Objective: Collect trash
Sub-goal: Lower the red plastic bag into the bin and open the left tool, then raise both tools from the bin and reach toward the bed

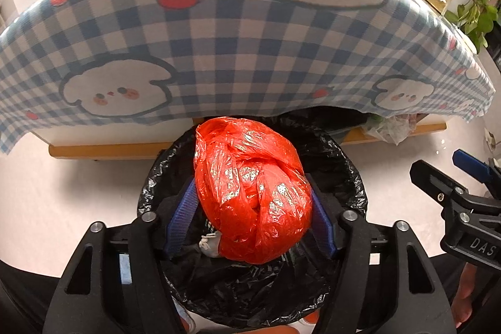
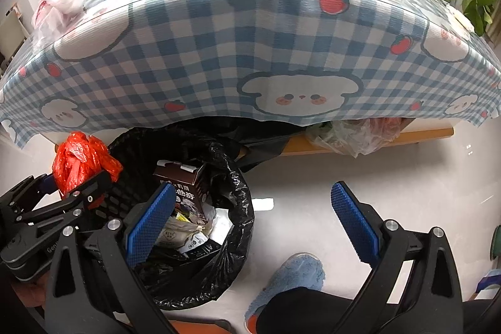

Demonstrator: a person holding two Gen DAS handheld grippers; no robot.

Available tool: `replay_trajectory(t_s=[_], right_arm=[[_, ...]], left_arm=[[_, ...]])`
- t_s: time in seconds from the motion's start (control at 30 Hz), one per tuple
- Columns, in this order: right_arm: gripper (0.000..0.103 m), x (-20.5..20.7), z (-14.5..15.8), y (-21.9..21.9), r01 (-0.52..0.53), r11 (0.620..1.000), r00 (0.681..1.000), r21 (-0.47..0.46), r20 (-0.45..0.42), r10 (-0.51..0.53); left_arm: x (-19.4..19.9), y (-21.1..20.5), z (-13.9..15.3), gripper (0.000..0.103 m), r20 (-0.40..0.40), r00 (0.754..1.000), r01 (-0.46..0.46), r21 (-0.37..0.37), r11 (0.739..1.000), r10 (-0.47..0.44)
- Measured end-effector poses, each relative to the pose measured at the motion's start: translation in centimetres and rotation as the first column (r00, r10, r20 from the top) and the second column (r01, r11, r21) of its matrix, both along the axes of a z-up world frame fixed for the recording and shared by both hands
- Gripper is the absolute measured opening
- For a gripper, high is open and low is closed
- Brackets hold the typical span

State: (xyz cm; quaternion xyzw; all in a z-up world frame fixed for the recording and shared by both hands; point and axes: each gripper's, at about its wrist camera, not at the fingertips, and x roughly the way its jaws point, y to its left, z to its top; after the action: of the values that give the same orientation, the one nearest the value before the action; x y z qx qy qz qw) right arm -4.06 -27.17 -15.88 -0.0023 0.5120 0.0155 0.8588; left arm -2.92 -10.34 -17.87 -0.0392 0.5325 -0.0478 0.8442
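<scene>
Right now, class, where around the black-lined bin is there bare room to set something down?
The pale floor right of the black-lined bin, bordered by the wooden table base and the blue fluffy slipper, is free. Crowded: the bin itself, holding a brown carton and wrappers, with the crumpled red plastic bag above it.
</scene>
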Motion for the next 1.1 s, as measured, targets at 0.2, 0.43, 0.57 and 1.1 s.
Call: replay_trajectory(t_s=[0.2,0.43,0.57,1.1], right_arm=[[0.095,0.4,-0.1,-0.1,0.004,1.000,1.000,-0.001,-0.004,-0.004],[0.095,0.8,0.0,0.1,0.007,1.000,1.000,-0.009,-0.008,-0.007],[0.095,0.7,0.8,0.3,0.003,1.000,1.000,0.008,0.006,-0.003],[0.095,-0.6,4.6,1.3,-0.011,1.000,0.997,0.001,0.082,0.011]], left_arm=[[0.2,0.0,-0.1,0.086,0.007,1.000,-0.006,0.016,1.000,0.006],[0.2,0.4,0.5,0.097,0.027,1.000,-0.011,0.019,1.000,0.010],[-0.2,1.2,1.7,0.097,0.040,0.999,-0.009,0.001,1.000,0.009],[-1.4,3.2,5.8,0.097,0.099,0.995,-0.020,0.010,1.000,0.019]])
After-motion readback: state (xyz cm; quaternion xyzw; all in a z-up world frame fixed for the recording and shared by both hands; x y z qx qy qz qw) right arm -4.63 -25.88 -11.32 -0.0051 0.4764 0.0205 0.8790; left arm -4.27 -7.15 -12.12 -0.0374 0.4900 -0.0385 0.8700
